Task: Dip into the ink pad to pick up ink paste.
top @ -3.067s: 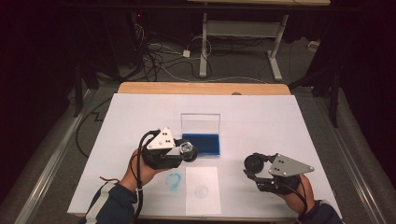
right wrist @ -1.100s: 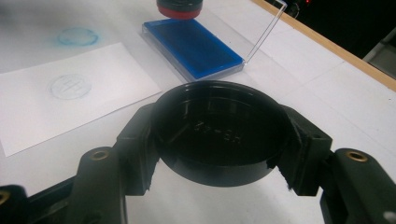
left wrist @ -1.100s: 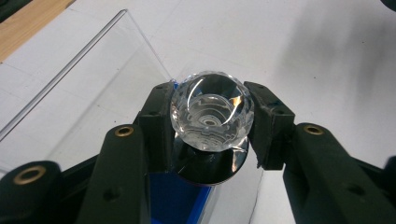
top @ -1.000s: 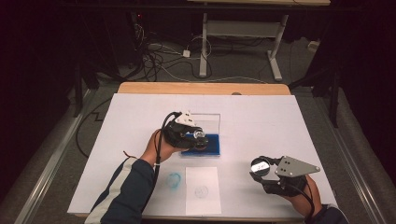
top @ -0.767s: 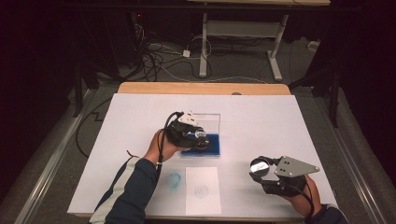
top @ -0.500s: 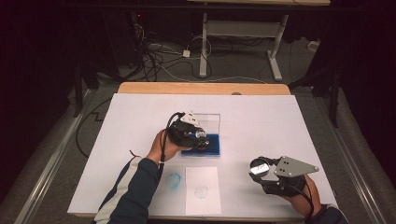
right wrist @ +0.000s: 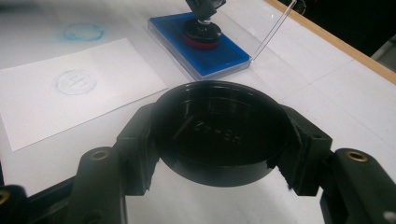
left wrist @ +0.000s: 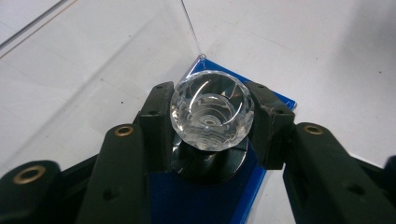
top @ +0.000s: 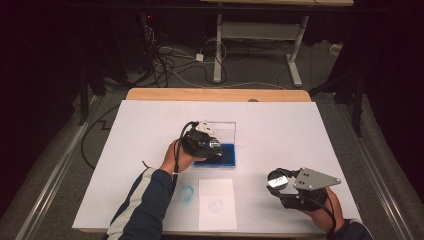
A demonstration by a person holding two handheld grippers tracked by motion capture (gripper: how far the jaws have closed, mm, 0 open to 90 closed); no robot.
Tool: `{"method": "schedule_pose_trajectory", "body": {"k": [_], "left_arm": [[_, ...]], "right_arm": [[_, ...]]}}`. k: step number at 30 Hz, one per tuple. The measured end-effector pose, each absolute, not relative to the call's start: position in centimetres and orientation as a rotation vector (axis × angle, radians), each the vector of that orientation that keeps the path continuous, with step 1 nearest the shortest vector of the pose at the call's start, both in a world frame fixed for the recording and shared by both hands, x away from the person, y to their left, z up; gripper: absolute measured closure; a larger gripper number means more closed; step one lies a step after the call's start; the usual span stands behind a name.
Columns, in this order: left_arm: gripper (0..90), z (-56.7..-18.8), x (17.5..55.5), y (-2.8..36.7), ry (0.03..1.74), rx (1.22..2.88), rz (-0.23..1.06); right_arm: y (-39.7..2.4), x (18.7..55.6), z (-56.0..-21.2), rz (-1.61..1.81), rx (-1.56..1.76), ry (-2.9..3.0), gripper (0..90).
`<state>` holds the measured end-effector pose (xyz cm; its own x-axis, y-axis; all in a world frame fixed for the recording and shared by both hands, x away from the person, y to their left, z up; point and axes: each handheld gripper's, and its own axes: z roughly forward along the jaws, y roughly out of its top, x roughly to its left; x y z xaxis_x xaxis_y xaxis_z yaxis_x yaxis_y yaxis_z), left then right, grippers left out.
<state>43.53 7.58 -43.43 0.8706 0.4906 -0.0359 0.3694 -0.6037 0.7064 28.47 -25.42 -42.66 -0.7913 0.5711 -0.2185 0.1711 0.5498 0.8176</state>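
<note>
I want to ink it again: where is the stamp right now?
In the high view the stamp sits left of centre, held by the left gripper on the blue ink pad, behind the white paper.

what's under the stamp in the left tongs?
The stamp, clamped by its clear knob in the left tongs, stands on the blue ink pad in its open clear case. Its black base covers the pad beneath; the stamp's face is hidden.
</note>
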Motion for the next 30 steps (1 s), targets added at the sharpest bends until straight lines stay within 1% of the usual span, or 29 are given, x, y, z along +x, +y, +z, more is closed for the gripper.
{"method": "schedule_pose_trajectory", "body": {"k": [12, 20, 30], "left_arm": [[54.2, -43.87, 43.69, 7.97, 0.631, 2.243, 0.178], [54.3, -43.83, 43.38, 7.7, 0.63, 2.258, 0.202], [54.4, -43.86, 43.29, 7.69, 0.634, 2.258, 0.203]], "right_arm": [[-25.29, 28.26, -42.53, 1.167, 0.583, 2.312, 39.0], [-25.28, 28.23, -42.54, 1.158, 0.585, 2.313, 39.0], [-25.29, 28.25, -42.56, 1.158, 0.586, 2.314, 39.0]]}}
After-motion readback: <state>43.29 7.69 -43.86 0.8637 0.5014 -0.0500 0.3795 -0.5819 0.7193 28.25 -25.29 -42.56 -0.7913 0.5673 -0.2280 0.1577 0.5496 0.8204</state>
